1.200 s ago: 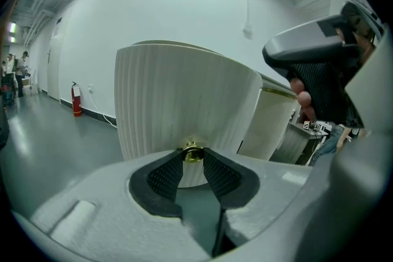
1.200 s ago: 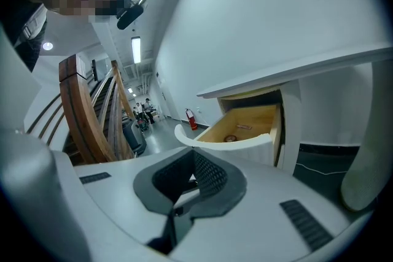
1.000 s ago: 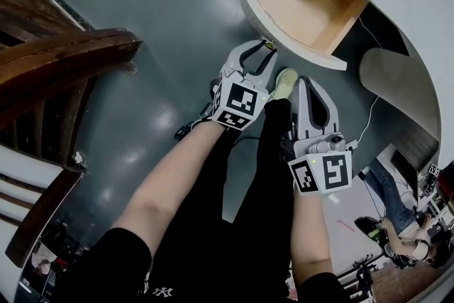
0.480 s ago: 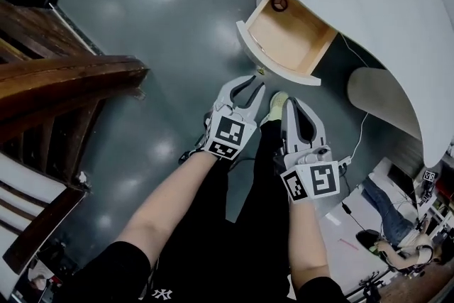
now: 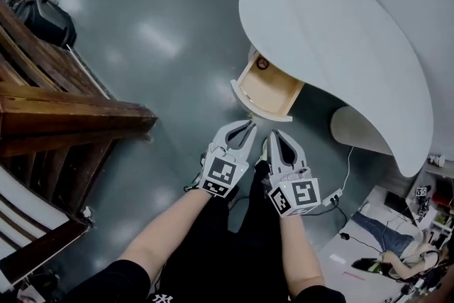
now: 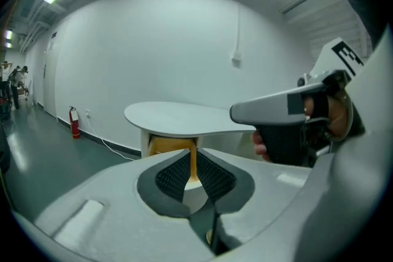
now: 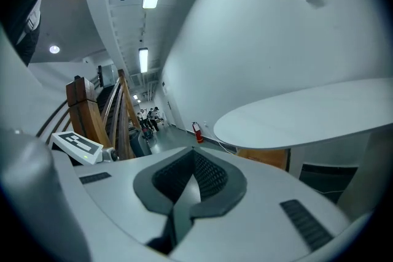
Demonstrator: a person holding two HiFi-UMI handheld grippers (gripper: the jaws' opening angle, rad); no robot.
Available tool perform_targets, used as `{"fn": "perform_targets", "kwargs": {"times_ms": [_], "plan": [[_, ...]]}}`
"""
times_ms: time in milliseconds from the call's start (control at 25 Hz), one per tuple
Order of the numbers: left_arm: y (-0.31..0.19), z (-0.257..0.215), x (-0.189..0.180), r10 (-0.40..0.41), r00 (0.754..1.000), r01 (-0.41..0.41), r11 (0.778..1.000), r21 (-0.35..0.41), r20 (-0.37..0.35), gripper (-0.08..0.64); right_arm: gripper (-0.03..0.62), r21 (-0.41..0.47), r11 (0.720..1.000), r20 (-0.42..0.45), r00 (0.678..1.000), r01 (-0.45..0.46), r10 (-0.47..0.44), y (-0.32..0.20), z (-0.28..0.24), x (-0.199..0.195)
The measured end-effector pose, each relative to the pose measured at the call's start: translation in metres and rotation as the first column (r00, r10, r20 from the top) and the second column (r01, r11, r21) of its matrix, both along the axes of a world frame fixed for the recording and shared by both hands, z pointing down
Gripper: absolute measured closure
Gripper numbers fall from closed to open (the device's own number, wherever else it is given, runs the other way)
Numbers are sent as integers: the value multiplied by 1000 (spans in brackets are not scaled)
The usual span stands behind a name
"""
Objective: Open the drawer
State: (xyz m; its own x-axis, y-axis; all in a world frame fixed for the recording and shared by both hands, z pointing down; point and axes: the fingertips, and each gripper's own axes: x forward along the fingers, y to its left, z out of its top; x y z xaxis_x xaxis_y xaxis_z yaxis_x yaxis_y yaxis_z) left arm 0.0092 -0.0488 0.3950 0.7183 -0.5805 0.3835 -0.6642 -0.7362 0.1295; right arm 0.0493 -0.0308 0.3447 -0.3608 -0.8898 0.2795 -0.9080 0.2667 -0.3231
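We judged the job as good as done. The drawer (image 5: 268, 90) stood pulled well out from under the white tabletop (image 5: 333, 46), its pale wooden inside open to the head view, with one small round thing (image 5: 262, 63) lying near the back (too small for us to name). Neither tool had hold of it. The left gripper (image 5: 243, 130) hung over the floor (image 5: 163, 46) at about 6 o'clock from the drawer front and well apart from it. Its jaws were closing, with only a narrow slit left between the pads and nothing in that slit; the drawer showed through it from far off. The right gripper (image 5: 276, 137) sat just beside the left one, at its 3 o'clock. Its jaws were together at the tips and gripped nothing. A dark wooden bench (image 5: 64, 117) filled the 9 o'clock side, clear of everything. We saw nothing left to do unless the drawer was wanted fully out, and the pictures could not tell us how much travel remained.
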Motion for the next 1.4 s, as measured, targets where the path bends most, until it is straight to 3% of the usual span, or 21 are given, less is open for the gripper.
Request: {"fn": "perform_targets", "kwargs": {"times_ms": [600, 1400], "plan": [[4, -170, 2, -4, 993, 15, 995, 95, -120, 551, 578, 126, 991, -42, 998, 42, -37, -3, -128, -6], [13, -297, 18, 47, 980, -7, 980, 200, -195, 551, 578, 265, 963, -64, 997, 56, -40, 0, -243, 5]]}}
